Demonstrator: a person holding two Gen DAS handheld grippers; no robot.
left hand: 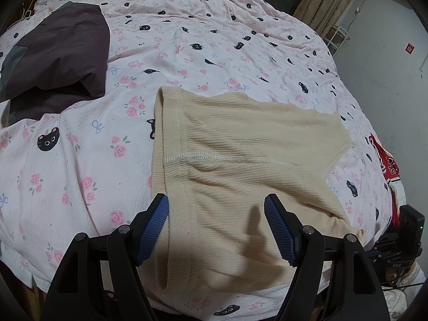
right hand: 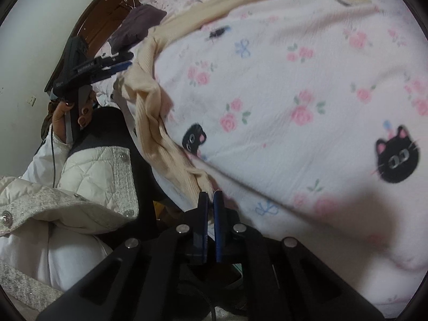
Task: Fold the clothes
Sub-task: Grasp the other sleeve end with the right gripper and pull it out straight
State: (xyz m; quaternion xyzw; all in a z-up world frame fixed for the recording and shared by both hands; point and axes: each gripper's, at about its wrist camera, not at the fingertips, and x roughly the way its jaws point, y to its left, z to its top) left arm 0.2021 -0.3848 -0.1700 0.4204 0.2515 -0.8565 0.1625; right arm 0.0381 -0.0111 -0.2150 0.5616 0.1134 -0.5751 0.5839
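Even, soft indoor light falls on the bedspread [left hand: 214, 48] from above and behind the cameras, so the left gripper [left hand: 216, 230] throws a diffuse forked shadow onto the cream garment [left hand: 240, 139] just ahead of its fingers, without glare. In the right wrist view a broad, soft shadow lies on the bedspread to the right of the right gripper [right hand: 210, 200], and the garment's far edge is smeared by motion blur. Both fisheye pictures bow the bed and end in dark, vignetted corners.
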